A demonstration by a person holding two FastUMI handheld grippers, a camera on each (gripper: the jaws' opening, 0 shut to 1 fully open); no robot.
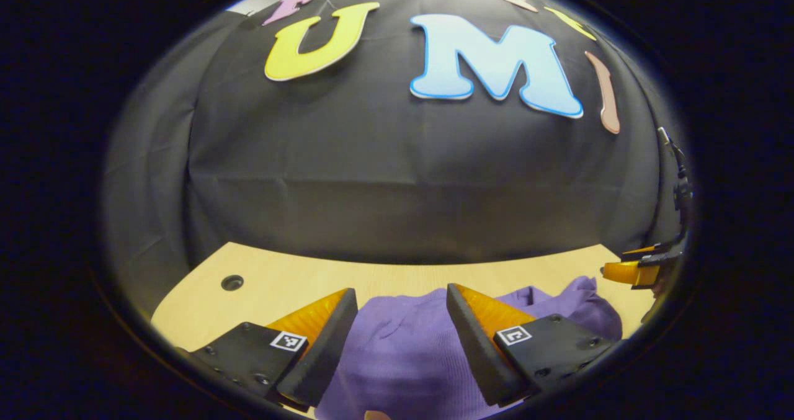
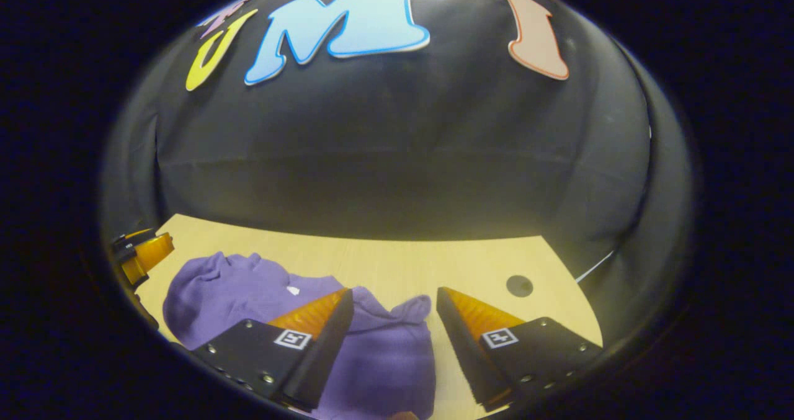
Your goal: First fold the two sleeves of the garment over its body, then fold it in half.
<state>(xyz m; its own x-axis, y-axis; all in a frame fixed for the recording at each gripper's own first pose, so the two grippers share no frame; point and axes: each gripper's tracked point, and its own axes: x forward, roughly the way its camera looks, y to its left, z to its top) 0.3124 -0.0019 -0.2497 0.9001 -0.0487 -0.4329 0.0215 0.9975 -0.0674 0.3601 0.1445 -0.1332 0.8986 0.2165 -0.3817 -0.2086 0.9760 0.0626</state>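
- Garment [image 1: 397,352]: purple, bunched in a heap on the counter [image 1: 285,280] toward its near edge.
- Left claw [image 1: 402,296]: fingers spread wide, above the garment, gripping nothing.
- Right claw [image 2: 395,299]: fingers spread wide over the garment's right end, gripping nothing.
- Counter hole [image 2: 519,285]: right of the garment.

I work in a recording booth, not a home: black cloth [image 1: 403,178] hangs as the wall right behind a plain pale wooden tabletop [image 1: 397,277] with a round cable hole [image 1: 232,282], and creases show where the drape was folded.
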